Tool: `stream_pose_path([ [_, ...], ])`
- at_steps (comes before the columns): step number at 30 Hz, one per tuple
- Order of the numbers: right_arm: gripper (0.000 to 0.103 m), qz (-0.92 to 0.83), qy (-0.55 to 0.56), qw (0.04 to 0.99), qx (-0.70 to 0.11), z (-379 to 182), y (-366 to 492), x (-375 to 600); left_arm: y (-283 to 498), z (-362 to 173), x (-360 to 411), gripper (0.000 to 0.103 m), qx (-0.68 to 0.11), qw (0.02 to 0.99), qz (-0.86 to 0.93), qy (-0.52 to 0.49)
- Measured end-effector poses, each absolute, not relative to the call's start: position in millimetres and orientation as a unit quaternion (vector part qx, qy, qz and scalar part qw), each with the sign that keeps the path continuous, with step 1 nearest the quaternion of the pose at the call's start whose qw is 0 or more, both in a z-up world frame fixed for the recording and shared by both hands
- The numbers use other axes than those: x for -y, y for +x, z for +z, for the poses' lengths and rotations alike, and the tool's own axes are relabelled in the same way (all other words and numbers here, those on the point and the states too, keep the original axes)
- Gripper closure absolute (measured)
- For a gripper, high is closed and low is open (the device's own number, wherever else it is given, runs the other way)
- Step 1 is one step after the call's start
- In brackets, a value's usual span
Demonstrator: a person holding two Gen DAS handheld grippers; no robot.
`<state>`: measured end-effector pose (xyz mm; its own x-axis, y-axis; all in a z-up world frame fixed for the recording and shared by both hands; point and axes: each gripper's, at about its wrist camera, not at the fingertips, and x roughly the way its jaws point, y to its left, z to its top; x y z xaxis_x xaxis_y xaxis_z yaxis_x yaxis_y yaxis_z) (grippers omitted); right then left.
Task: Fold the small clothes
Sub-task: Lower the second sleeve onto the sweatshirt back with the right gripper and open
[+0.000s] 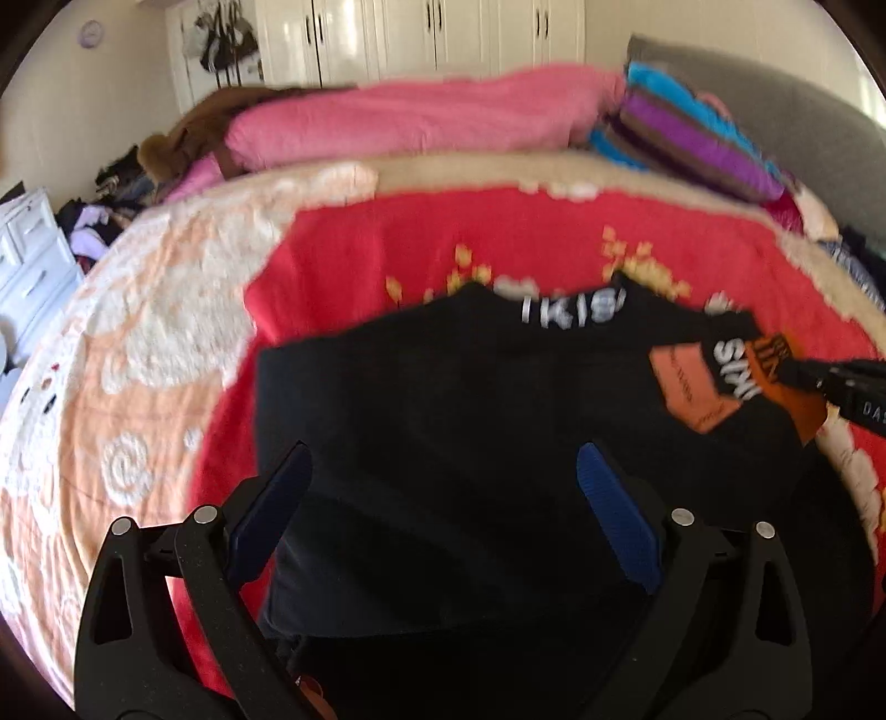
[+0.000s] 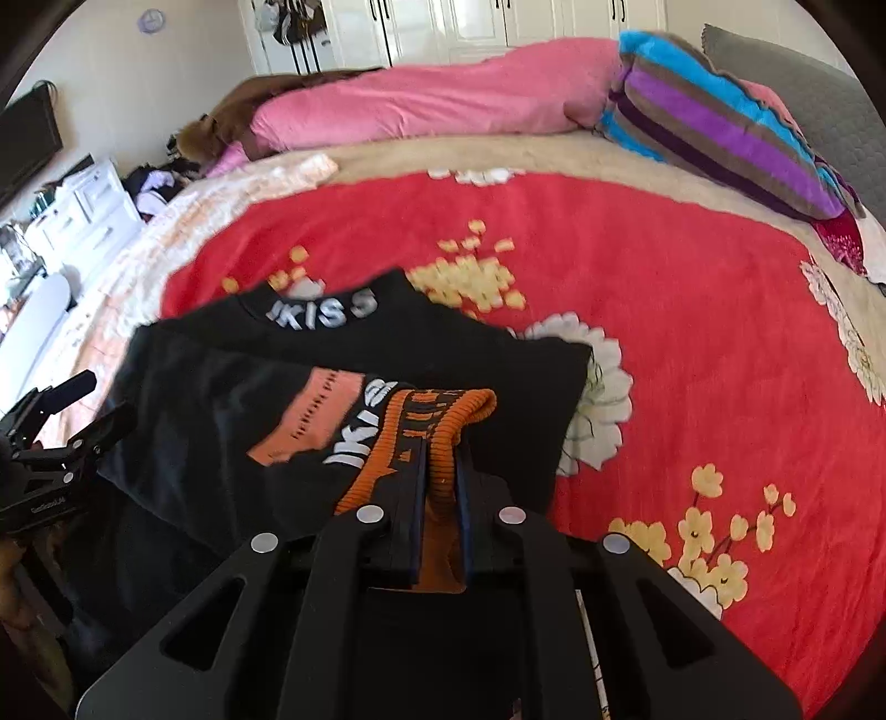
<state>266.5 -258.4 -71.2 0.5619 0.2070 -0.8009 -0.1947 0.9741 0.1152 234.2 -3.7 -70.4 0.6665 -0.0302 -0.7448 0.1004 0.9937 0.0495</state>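
Observation:
A small black garment [image 1: 470, 399] with white lettering on its collar [image 2: 324, 313] and an orange patch [image 2: 310, 421] lies spread on the red floral blanket [image 2: 637, 266] of a bed. My left gripper [image 1: 443, 451] hovers over the garment's middle, its blue pads [image 1: 614, 515] wide apart and open with nothing between them. My right gripper [image 2: 443, 443] is shut on the garment's orange ribbed cuff [image 2: 437, 404], which is folded in over the black cloth. Each gripper shows in the other's view, the right gripper [image 1: 830, 379] at the right edge and the left gripper [image 2: 66, 421] at the left edge.
A pink duvet [image 2: 432, 99] and a striped pillow [image 2: 714, 116] lie along the bed's far side, with a grey headboard [image 2: 819, 88] at the right. White drawers [image 2: 83, 216] and a heap of clothes [image 2: 155, 180] stand left of the bed, white wardrobes [image 1: 421, 39] behind.

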Motion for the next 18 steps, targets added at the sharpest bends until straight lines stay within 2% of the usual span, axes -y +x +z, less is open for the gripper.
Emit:
stream_pose_path([
  [5, 0.091, 0.083, -0.007, 0.877, -0.473, -88.9, 270.8, 266.7, 241.2, -92.8, -4.2, 0.013, -0.451, 0.891, -0.031, 0.033],
  [9, 0.092, 0.066, 0.010, 0.880, -0.470, -88.1, 270.7, 281.7, 239.3, -94.3, -3.6, 0.013, -0.452, 0.891, -0.029, 0.039],
  [16, 0.090, 0.108, 0.028, 0.904, -0.413, -45.7, 249.7, 284.6, 225.5, -61.9, -5.0, 0.013, -0.417, 0.908, -0.042, 0.027],
  [18, 0.084, 0.133, 0.022, 0.903, -0.408, -39.9, 245.3, 274.8, 221.2, -54.6, -2.6, 0.013, -0.410, 0.910, -0.051, 0.027],
])
